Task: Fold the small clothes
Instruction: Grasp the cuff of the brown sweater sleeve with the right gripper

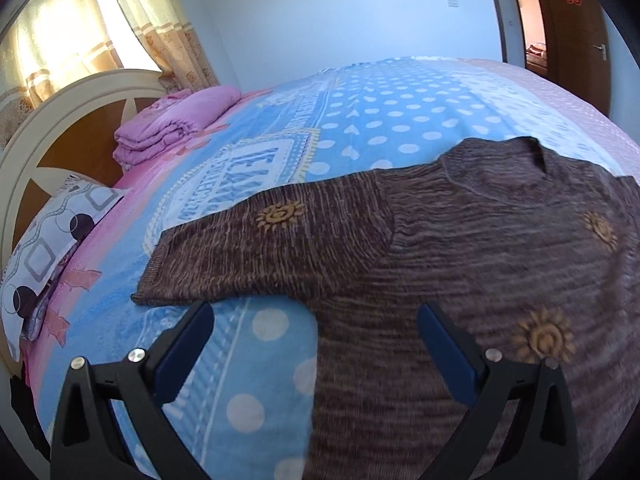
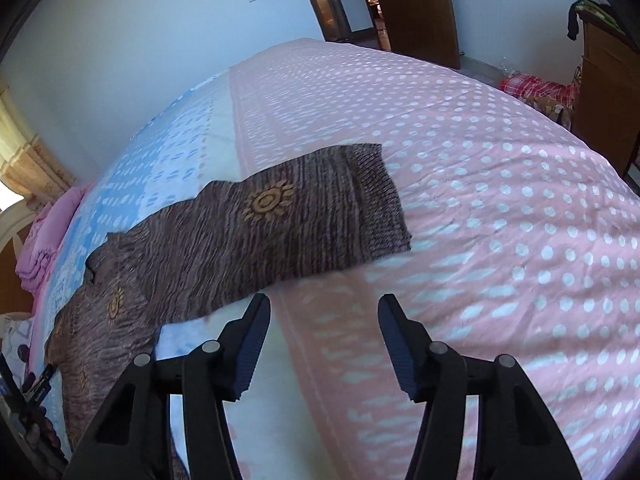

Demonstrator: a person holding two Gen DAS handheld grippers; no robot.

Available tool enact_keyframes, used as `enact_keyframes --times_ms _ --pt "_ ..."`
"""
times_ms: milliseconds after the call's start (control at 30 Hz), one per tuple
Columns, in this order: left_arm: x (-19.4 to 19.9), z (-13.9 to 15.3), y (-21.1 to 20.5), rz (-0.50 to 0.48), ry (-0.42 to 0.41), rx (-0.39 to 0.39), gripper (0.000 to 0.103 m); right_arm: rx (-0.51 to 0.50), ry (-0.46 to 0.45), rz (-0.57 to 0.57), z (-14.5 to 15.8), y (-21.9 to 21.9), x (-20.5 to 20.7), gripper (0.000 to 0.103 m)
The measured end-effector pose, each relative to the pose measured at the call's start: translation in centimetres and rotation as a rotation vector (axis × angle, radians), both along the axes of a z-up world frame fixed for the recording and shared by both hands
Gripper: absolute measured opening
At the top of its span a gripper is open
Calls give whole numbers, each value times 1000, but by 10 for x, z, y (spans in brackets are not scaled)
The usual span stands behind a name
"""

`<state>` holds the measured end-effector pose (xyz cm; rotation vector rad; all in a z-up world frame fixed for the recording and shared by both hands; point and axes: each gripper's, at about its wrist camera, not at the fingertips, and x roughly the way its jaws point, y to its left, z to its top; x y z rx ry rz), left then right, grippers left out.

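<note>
Brown knitted sweater (image 1: 480, 248) spread flat on the bed (image 1: 360, 120), front up, with gold sun motifs across the body and sleeves. Neck opening toward the far edge of the bed, body running toward the near edge. In the left wrist view, 1 sleeve (image 1: 272, 248) stretched out sideways toward the headboard (image 1: 36, 152), cuff lying on the blue dotted blanket (image 1: 380, 104). In the right wrist view, the other sleeve (image 2: 312, 216) stretched the opposite way, cuff resting on the pink dotted part of the cover (image 2: 500, 200).

Left claw (image 1: 316, 326) open wide, holding nothing, poised over the near side of the sweater: left finger (image 1: 188, 344) above the blanket just below the sleeve, right finger over the brown knit of the body. Contact with the cloth impossible to tell.

Right claw (image 2: 324, 312) also open, holding nothing, fingertips just short of the lower edge of the outstretched sleeve, over the pale strip where blue meets pink.

Folded purple quilt (image 1: 176, 120) stacked in the far corner by the headboard. Patterned pillow (image 1: 44, 240) along the headboard end, nearer. Yellow curtains (image 1: 132, 12) lit behind the headboard. Brown door (image 1: 576, 28) open in the far wall beyond the bed.
</note>
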<state>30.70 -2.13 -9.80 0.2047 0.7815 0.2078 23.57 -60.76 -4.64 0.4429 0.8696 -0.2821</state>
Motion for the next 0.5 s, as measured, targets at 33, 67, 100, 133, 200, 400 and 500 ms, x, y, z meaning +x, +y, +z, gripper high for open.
enact_keyframes --times_ms 33,67,100,133,200,400,500 --pt "7 -2 0 10 4 2 103 -5 -2 -15 0 -6 7 57" --pt "12 -4 0 17 7 3 103 -12 -5 -28 0 -12 11 57" --pt "18 -6 0 25 10 1 103 -18 -10 -43 1 -18 16 57" --pt "24 -8 0 31 15 0 103 -30 -14 -63 2 -25 22 57" --pt "34 -12 3 47 22 4 103 -48 -23 -91 5 -37 31 57" --pt "58 -25 16 99 42 -14 103 -48 0 -76 -2 -58 63 43" --pt "63 -33 21 108 72 -37 103 -43 49 -37 -14 -55 77 21"
